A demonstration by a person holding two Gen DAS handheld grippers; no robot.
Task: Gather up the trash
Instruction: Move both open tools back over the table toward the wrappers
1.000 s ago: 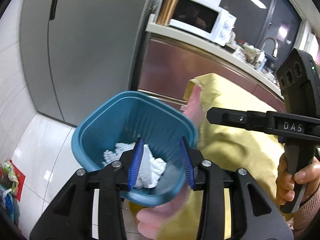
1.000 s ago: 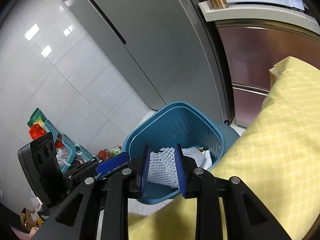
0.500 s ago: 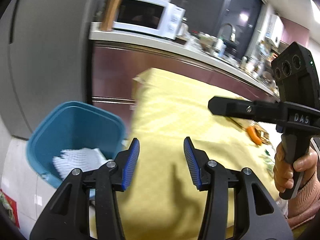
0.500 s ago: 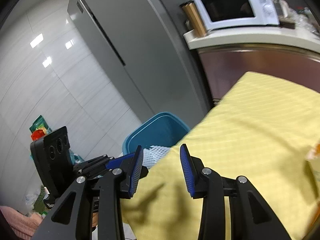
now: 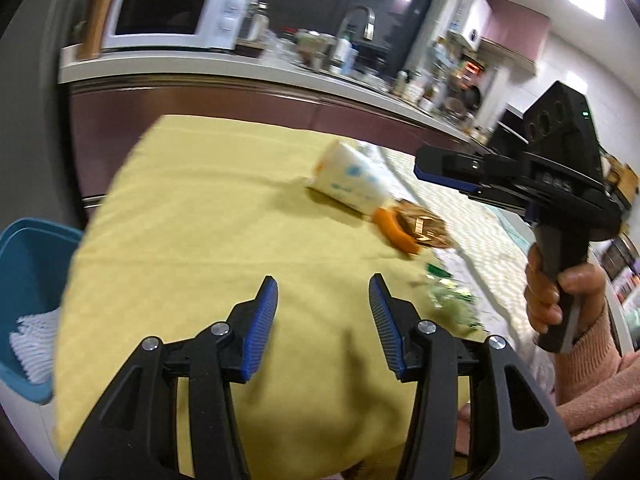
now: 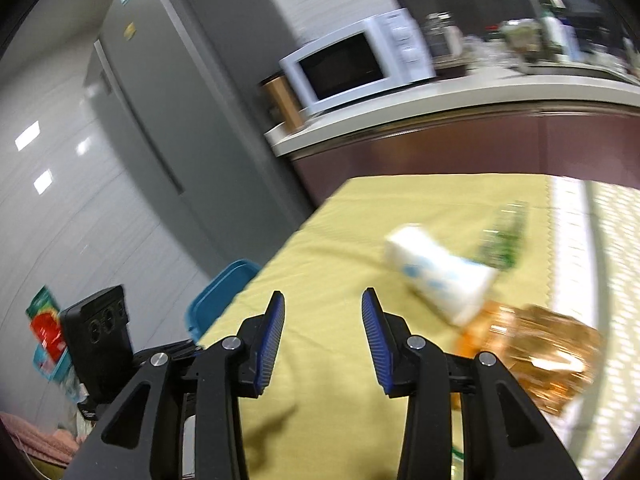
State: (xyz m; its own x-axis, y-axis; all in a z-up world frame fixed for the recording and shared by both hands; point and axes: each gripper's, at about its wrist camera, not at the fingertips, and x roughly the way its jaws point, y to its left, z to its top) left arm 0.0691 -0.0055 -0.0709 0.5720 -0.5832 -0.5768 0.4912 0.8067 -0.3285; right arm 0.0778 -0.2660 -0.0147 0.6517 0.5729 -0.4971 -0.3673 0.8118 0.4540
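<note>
Trash on the yellow tablecloth (image 5: 208,240): a white paper cup (image 5: 350,182) lies on its side, touching an orange-and-gold wrapper (image 5: 412,228), with a green wrapper (image 5: 452,300) nearer the right edge in the left wrist view. The blue bin (image 5: 24,264) is seen at the cloth's left edge, white netting (image 5: 32,344) inside it. A second ago both views were filled by the bin, with white trash between each pair of pads; now both are turned onto the table and the bin is pushed to the margin. The left gripper (image 5: 323,296) is shown with jaws apart and nothing between them, having just opened further; it touches nothing. The right gripper (image 6: 323,310) is likewise parted and empty, its jaws also just opened further. The trash is blurred, so the print on the cup cannot be read. The bin is cut off in both views. In the right wrist view the cup (image 6: 438,276) partly hides the green wrapper (image 6: 502,240).
</note>
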